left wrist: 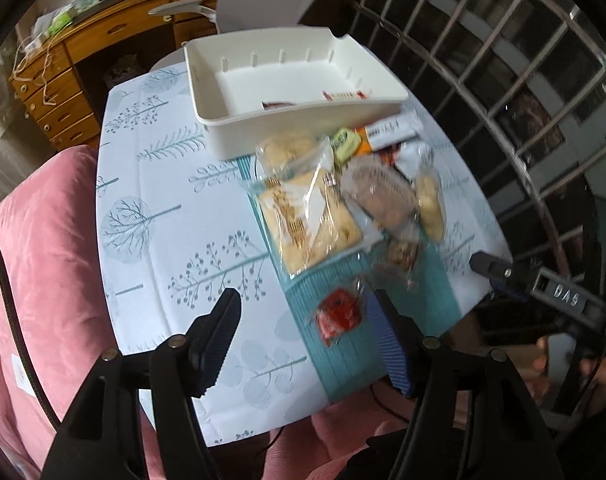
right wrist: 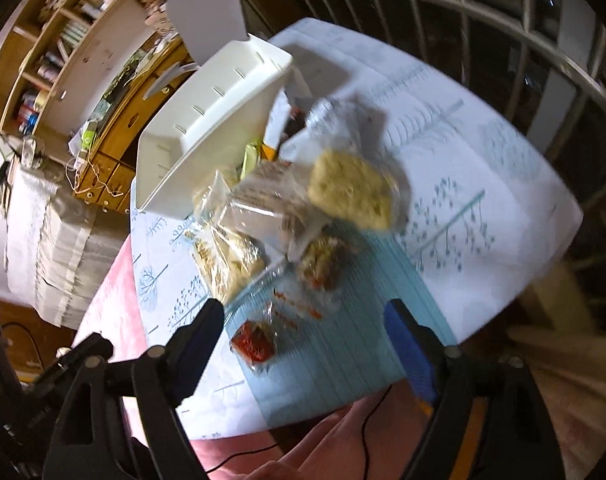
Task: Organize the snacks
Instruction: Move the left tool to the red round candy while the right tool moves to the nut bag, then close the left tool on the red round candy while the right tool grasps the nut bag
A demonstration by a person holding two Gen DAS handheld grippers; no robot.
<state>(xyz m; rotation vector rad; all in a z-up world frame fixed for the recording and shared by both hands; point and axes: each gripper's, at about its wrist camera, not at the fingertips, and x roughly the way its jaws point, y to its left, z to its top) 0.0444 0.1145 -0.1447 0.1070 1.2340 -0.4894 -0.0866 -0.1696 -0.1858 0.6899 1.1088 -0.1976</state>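
Observation:
A white plastic bin stands at the far side of the table; it also shows in the right wrist view. It holds a couple of red-printed packets. A heap of wrapped snacks lies in front of it: a flat cracker pack, a brown cake pack, a pale round biscuit and a small red candy, also in the right wrist view. My left gripper is open and empty just short of the red candy. My right gripper is open and empty around that candy's near side.
The table has a tree-print cloth and a teal mat. A pink cushion lies left of the table. A wooden desk with drawers stands behind. A window grille is on the right. The right gripper's body shows in the left wrist view.

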